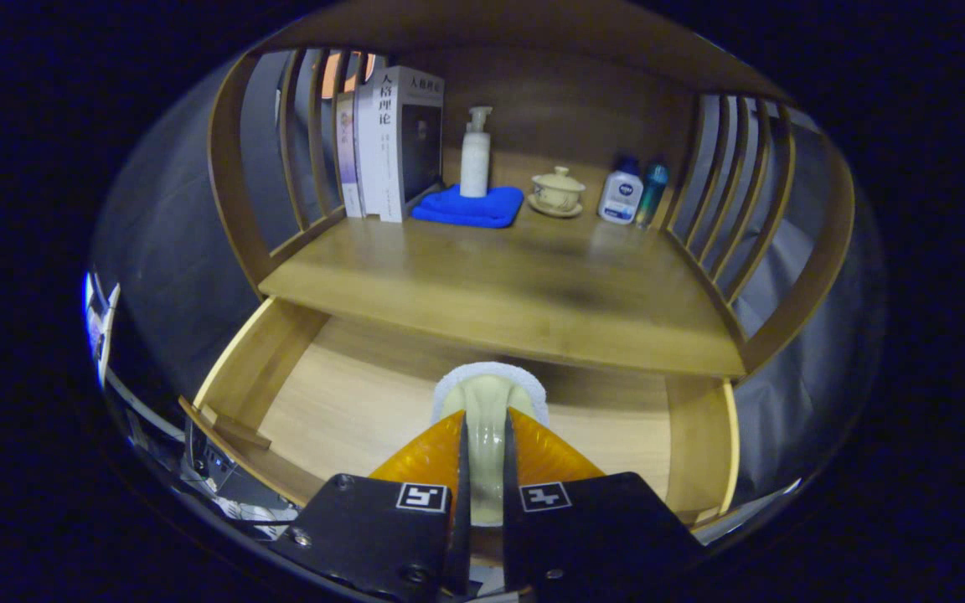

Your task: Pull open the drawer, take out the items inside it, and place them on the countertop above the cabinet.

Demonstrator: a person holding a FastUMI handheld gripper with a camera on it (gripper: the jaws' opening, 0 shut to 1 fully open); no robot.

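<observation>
Pale wood lines the open drawer (340, 402) that we look into from the gripper view, pulled out beneath the countertop (516, 285) of the cabinet. Our gripper (483, 435) has both fingers pressed on a cream-coloured item with a white foamy rim (489, 389), a brush or sponge tool as far as we can tell, held between them over the drawer floor. Up at twelve o'clock, at the back of the countertop, a white pump bottle (475, 159) stands on a folded blue cloth (470, 207). At eleven o'clock books (390, 142) stand upright against the slatted side. At one o'clock sits a lidded cup on a saucer (557, 191), then a small white bottle (621, 194) and a slim teal bottle (652, 194) just beside it.
</observation>
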